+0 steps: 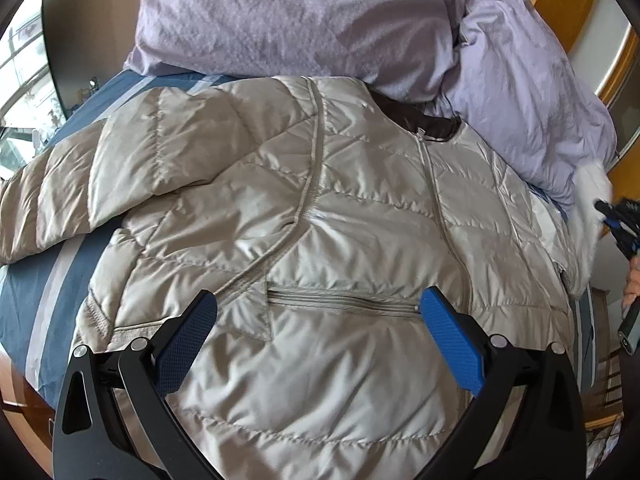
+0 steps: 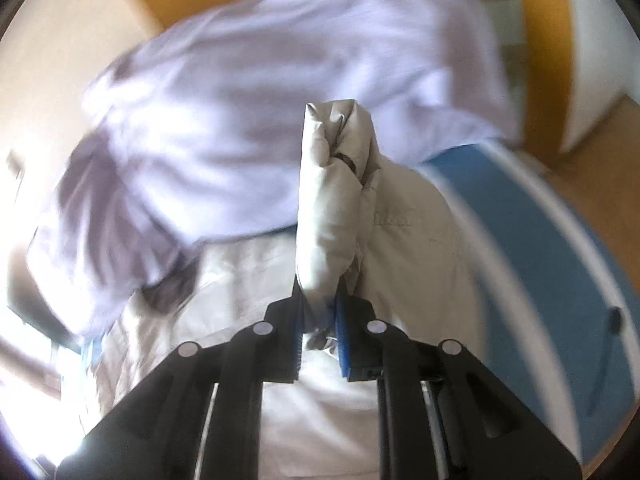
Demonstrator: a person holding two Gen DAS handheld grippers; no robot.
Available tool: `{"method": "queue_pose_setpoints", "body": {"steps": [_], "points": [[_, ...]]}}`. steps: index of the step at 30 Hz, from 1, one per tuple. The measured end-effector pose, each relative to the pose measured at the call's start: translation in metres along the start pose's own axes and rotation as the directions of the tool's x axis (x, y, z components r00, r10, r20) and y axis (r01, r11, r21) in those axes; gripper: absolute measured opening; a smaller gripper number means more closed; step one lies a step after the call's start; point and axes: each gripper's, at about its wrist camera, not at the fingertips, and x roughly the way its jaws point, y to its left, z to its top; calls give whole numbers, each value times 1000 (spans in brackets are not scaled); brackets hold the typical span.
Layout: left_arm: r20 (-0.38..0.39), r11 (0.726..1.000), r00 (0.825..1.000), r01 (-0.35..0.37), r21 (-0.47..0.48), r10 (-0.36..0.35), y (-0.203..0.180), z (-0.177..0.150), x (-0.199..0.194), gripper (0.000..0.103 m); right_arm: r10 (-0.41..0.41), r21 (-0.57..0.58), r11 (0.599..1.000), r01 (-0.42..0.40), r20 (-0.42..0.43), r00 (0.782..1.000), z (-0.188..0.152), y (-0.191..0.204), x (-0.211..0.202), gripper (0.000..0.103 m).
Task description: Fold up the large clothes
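Note:
A shiny beige quilted jacket (image 1: 320,220) lies front up on the bed, zipped, with a dark collar at the far end. Its left sleeve (image 1: 80,184) stretches out to the left. My left gripper (image 1: 318,300) hovers open just above the jacket's pocket zip, nothing between its blue pads. At the right edge my right gripper (image 1: 616,216) holds up the other sleeve (image 1: 588,200). In the blurred right wrist view, my right gripper (image 2: 320,292) is shut on the bunched sleeve end (image 2: 332,184), which stands up between the pads.
A lilac duvet (image 1: 300,20) and a lilac pillow (image 1: 528,92) are piled at the head of the bed, touching the jacket's collar. The blue striped sheet (image 1: 32,300) shows at the left, and also in the right wrist view (image 2: 540,248). Wooden furniture (image 1: 560,8) stands behind.

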Motion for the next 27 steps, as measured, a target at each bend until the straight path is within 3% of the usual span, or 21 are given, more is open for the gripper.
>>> {"method": "queue_pose_setpoints", "body": {"steps": [5,10,15,19,23,27], "points": [[10,999,1000,-16,-43,16,17,-2,-5,102,68,-129,988,-84,-126,990,-27,78,46,14],[17,996,999,-32,-79,34,33,-4,-10,102,129,-205,961,-184,-254,959,-66,146,72,14],[23,994,999,-39,-103,42,46,-6,-14,102,168,-253,935,-249,-302,938,-96,195,79,14],[29,993,999,-37,-115,40,54,-6,-16,102,164,-265,929,-258,-330,929,-111,222,85,14],[32,991,999,-33,-131,37,60,-7,-17,102,136,-262,934,-242,-366,921,-119,224,104,15],[37,989,998,-39,-141,44,64,-6,-17,102,82,-308,925,-223,-411,908,-138,223,118,26]]}}
